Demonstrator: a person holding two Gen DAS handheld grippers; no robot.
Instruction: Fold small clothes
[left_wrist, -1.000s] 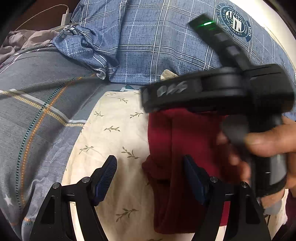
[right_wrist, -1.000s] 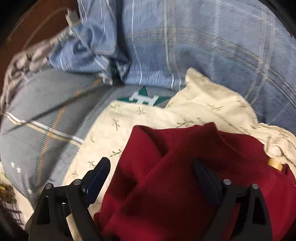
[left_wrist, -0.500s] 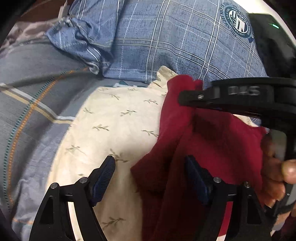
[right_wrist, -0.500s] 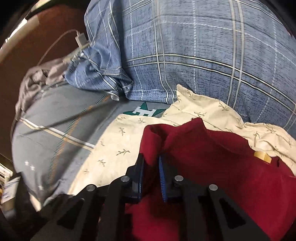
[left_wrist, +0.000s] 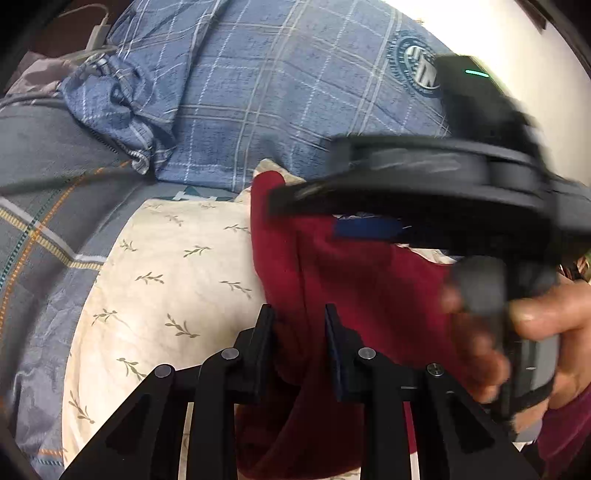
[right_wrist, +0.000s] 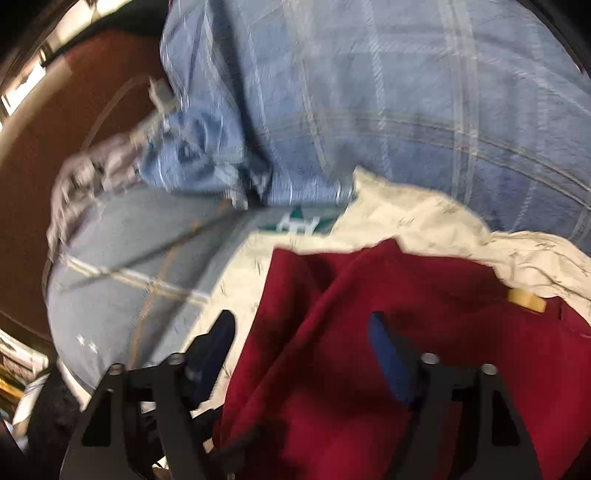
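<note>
A: Left wrist view shows the left gripper (left_wrist: 297, 332) with its fingers (left_wrist: 264, 339) having just been closing, and a ridge of the red garment (left_wrist: 354, 291) now sits pinched between them. That garment lies rumpled on a cream leaf-print cloth (left_wrist: 166, 280) spread over the bed (left_wrist: 55, 192).

B: And the right gripper (right_wrist: 303, 354)? In its own view the fingers (right_wrist: 388, 354) have just been opening; they stand wide apart with red fabric lying loose under them, nothing clamped.

A: Agreed. For a clean fold I'd judge the left should keep its pinch on that edge while the right takes a fresh corner farther along the hem, so both can pull the layer taut before laying it over.

B: A person's hand (left_wrist: 524, 332) holding the right tool is blurred, so go gently. Any baskets or boxes?

A: None that I can see; only a blue plaid pillow (left_wrist: 277, 92) behind the cloth
</note>
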